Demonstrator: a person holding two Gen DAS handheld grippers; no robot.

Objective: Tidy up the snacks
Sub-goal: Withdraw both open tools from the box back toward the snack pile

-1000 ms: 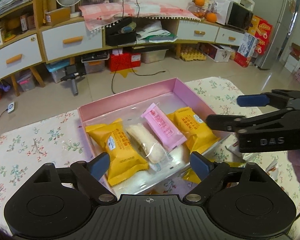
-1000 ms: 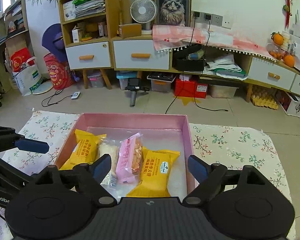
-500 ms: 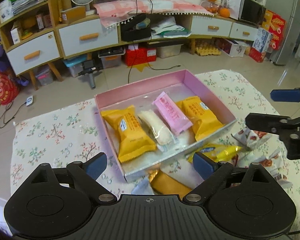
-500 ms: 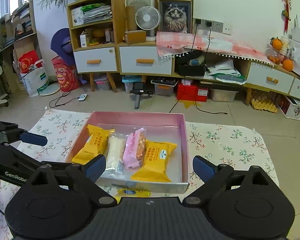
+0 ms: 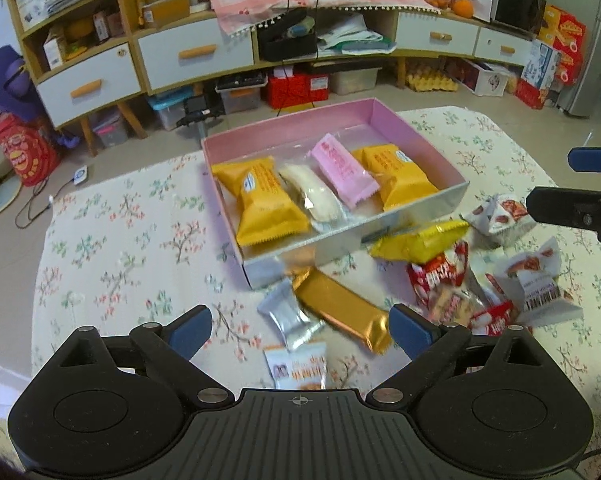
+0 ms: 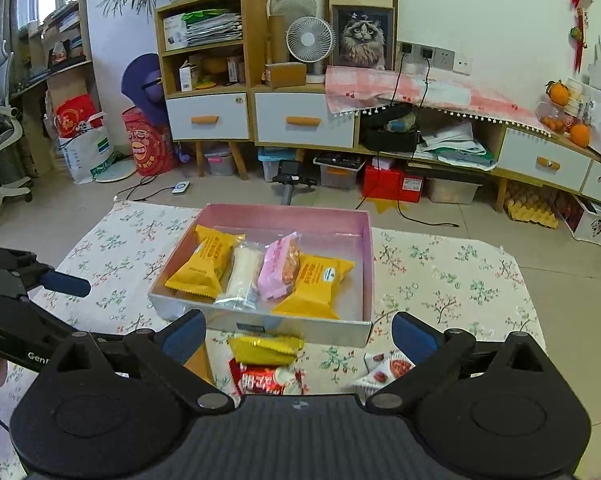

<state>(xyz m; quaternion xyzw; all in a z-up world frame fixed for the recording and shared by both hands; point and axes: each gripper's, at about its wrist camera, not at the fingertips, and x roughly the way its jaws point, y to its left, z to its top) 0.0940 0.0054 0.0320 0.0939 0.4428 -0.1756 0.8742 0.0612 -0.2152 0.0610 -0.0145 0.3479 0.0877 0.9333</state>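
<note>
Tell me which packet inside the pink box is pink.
The pink packet in the pink box, third from the left in the left wrist view, between the white bar and a yellow packet.

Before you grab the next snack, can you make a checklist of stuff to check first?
1. Left gripper fingers open, holding nothing: ok.
2. Right gripper fingers open, holding nothing: ok.
3. Pink box has bare floor behind the four snacks: ok.
4. Loose snacks within view on the tablecloth: gold bar, silver packet: ok.
5. Gold bar free to lift: cannot tell, its far end seems to touch the box front and the silver packet.
6. All snacks boxed: not ok.
</note>
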